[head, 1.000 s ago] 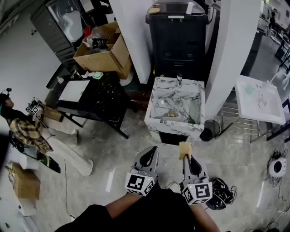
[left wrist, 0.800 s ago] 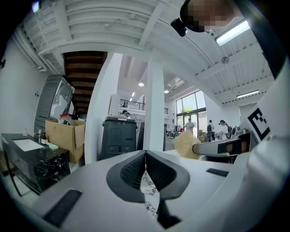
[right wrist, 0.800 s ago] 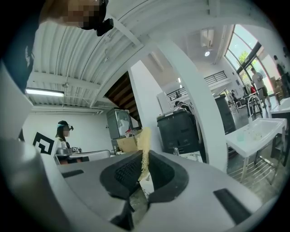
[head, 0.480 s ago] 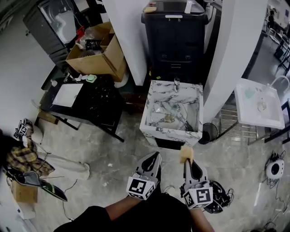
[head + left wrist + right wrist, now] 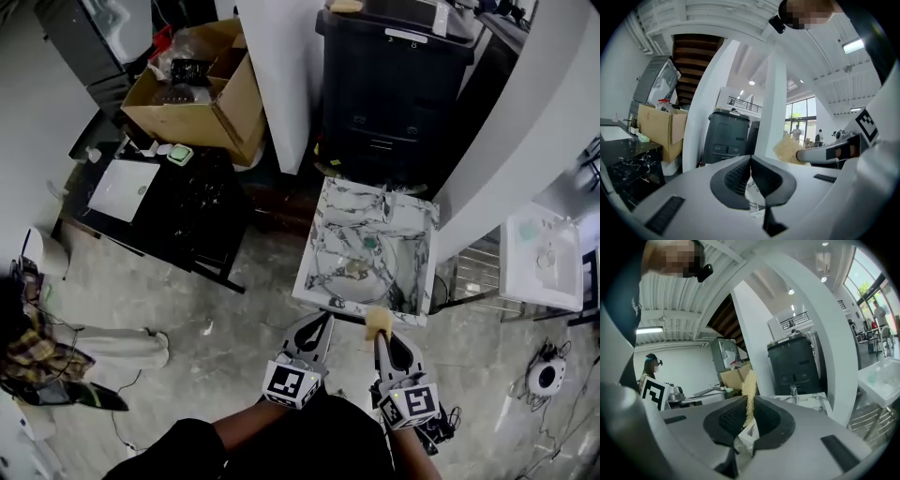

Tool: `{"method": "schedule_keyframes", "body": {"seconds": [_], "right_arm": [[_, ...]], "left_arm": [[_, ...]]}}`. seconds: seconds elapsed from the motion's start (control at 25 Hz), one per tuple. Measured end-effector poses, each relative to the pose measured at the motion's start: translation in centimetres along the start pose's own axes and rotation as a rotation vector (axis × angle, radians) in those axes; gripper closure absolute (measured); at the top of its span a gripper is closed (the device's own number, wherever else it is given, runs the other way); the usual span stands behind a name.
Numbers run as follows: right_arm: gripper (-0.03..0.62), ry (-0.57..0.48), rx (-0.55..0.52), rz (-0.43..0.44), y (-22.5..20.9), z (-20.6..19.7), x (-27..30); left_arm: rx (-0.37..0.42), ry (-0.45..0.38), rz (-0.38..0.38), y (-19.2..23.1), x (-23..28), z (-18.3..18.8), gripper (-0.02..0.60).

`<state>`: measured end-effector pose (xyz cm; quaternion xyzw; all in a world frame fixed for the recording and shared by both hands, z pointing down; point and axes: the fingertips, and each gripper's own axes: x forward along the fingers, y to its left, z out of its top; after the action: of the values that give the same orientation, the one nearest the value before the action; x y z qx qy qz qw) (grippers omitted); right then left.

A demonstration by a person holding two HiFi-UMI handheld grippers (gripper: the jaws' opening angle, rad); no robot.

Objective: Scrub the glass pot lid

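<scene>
A marbled white sink (image 5: 328, 286) stands on the floor ahead, and the round glass pot lid (image 5: 353, 253) lies in its basin. Just short of the sink's near rim, my right gripper (image 5: 378, 330) is shut on a yellow sponge (image 5: 378, 322); the sponge (image 5: 749, 389) sticks up from between the closed jaws in the right gripper view. My left gripper (image 5: 320, 325) hovers beside it on the left, shut with nothing between its jaws (image 5: 750, 161). In the left gripper view the sponge (image 5: 789, 148) and the right gripper show at the right.
A black bin (image 5: 398, 80) stands behind the sink between white pillars (image 5: 272, 66). To the left is a black table (image 5: 178, 211) with a cardboard box (image 5: 192, 94). A second white basin (image 5: 544, 258) is at the right. A person (image 5: 28, 347) sits on the floor far left.
The view has moved forward toward the sink, which now lies closer and right above the grippers. Both grippers stay shut, the right still holding the sponge.
</scene>
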<state>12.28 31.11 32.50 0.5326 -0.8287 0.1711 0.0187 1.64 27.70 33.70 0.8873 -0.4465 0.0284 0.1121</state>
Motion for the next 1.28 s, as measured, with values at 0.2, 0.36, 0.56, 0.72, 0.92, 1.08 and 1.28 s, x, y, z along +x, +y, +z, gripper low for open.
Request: {"method": "schedule_keyframes", "body": {"seconds": [0.2, 0.36, 0.56, 0.72, 0.92, 1.08, 1.28], "right_arm": [[0.539, 0.075, -0.023, 0.015, -0.4, 0.0, 7.3], [0.539, 0.148, -0.031, 0.007, -2.1, -0.9, 11.7], [0.539, 0.184, -0.018, -0.014, -4.0, -1.7, 15.1], [0.539, 0.24, -0.05, 0.018, -4.3, -3.0, 16.8], [0.539, 0.271, -0.082, 0.105, -4.4, -4.6, 18.9], [0.539, 0.304, -0.105, 0.198, -4.5, -6.1, 20.1], [0.539, 0.36, -0.125, 0.33, -5.0, -8.3, 21.3]], "left_arm": [[-0.009, 0.028, -0.011, 5.5, 3.3, 0.2, 0.565], [-0.016, 0.068, -0.026, 8.7, 5.9, -0.4, 0.566], [-0.013, 0.085, -0.046, 11.4, 7.8, -1.5, 0.565], [-0.03, 0.047, 0.007, 13.4, 8.8, -0.8, 0.565], [0.003, 0.059, 0.065, 15.2, 9.6, 0.1, 0.565], [-0.029, 0.084, 0.08, 14.7, 10.1, -1.5, 0.566], [-0.033, 0.147, 0.186, 15.0, 10.8, -3.8, 0.565]]}}
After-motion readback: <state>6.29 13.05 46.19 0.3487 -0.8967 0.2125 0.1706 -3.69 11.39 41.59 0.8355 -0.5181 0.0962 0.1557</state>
